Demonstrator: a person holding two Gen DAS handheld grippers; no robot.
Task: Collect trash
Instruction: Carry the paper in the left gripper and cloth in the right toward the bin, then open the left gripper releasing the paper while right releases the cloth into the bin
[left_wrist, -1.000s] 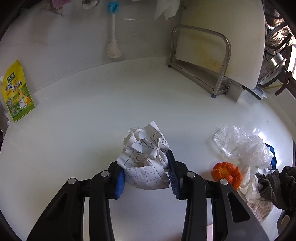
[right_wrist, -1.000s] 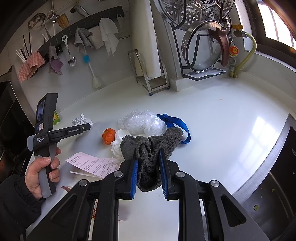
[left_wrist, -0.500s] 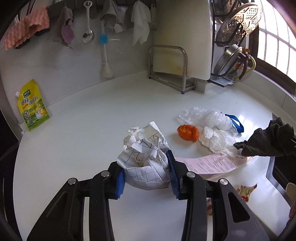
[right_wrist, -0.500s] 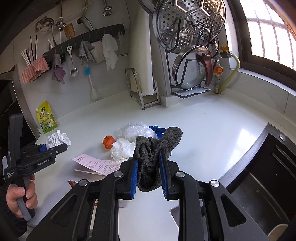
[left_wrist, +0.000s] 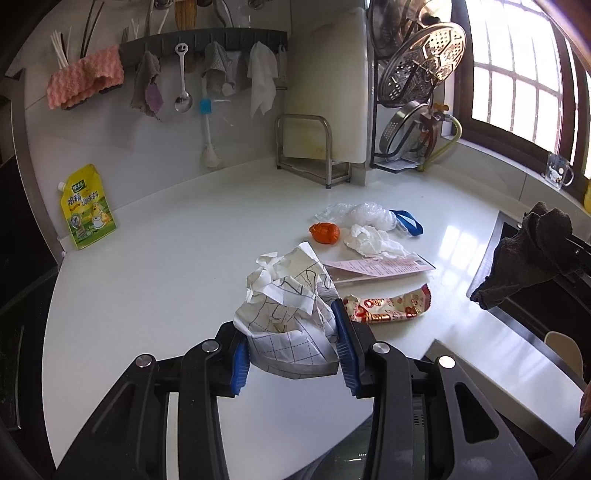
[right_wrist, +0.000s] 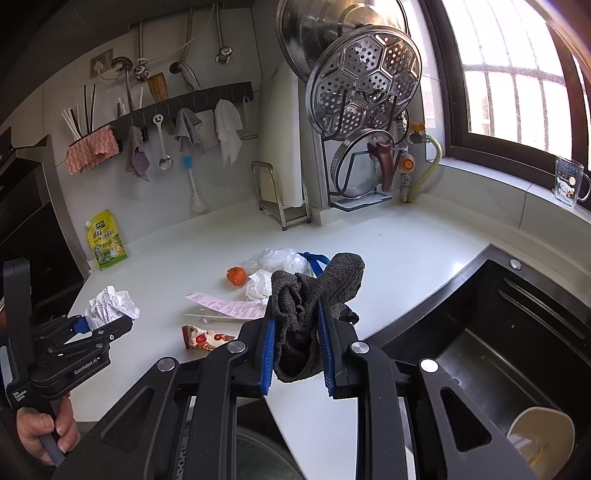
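**Both loads are lifted; the bin opening shows below your fingers, at the near edge.**

Left wrist view: your left gripper has its fingers clamped on the crumpled grid paper, held clear above the worktop. The rest of the trash lies ahead and to the right: the orange peel, white tissue, pink receipt and red snack wrapper, whose long axis runs across your fingers.

Right wrist view: your right gripper grips the dark grey rag, which hangs between the fingers over the worktop's near edge, with the sink to the right. What looks like a bin sits directly below, nearer this hand, so I judge the release is a short drop downward.
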